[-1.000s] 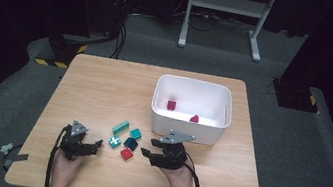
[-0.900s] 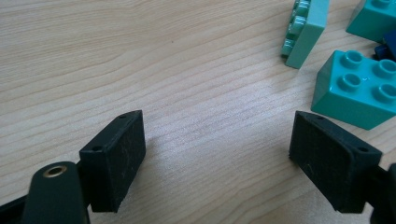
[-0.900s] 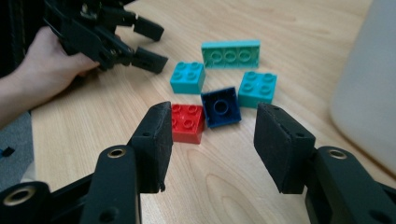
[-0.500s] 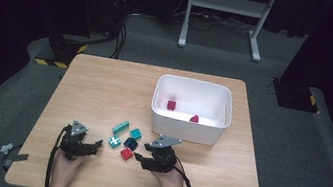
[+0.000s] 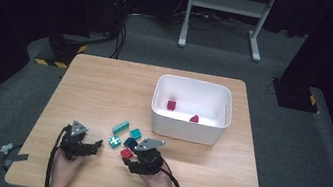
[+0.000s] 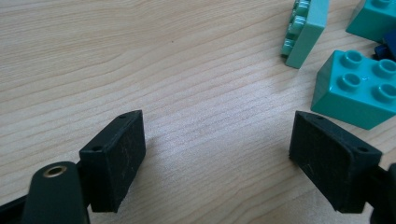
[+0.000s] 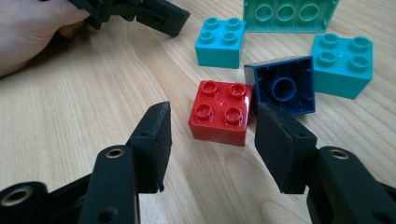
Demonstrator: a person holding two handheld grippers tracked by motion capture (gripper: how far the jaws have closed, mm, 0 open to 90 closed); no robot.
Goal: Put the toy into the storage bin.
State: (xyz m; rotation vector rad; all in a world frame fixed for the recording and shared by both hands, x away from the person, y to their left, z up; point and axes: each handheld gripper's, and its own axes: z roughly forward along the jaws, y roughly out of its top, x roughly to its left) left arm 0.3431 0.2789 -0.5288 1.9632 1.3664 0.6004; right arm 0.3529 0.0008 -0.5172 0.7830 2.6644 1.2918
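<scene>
- right gripper: held low over the table at the near edge, a hand behind it at 5 o'clock; jaws spread, nothing pinched. in the right gripper view the pads are seen standing apart, one to each side of the red brick, just short of it and not pressed on it.
- red brick: four studs up, flat on the wood, lying between and just ahead of the right jaws; touching or nearly touching the navy brick at its 2 o'clock. in the high view it is found at the near end of the brick cluster.
- navy brick: tipped on its side, hollow underside turned toward the camera; just beside the red brick.
- teal bricks: one at 12 o'clock of the red brick, one at 2 o'clock, both studs up.
- mint plate: long, on edge, underside shown, at the far side of the cluster.
- left gripper: rested near the table's near edge, at 9 o'clock of the cluster; jaws spread wide over bare wood, nothing between them, as seen in the left gripper view.
- bin: white, at 1 o'clock of the cluster, well apart from the grippers; two red pieces lying inside.
</scene>
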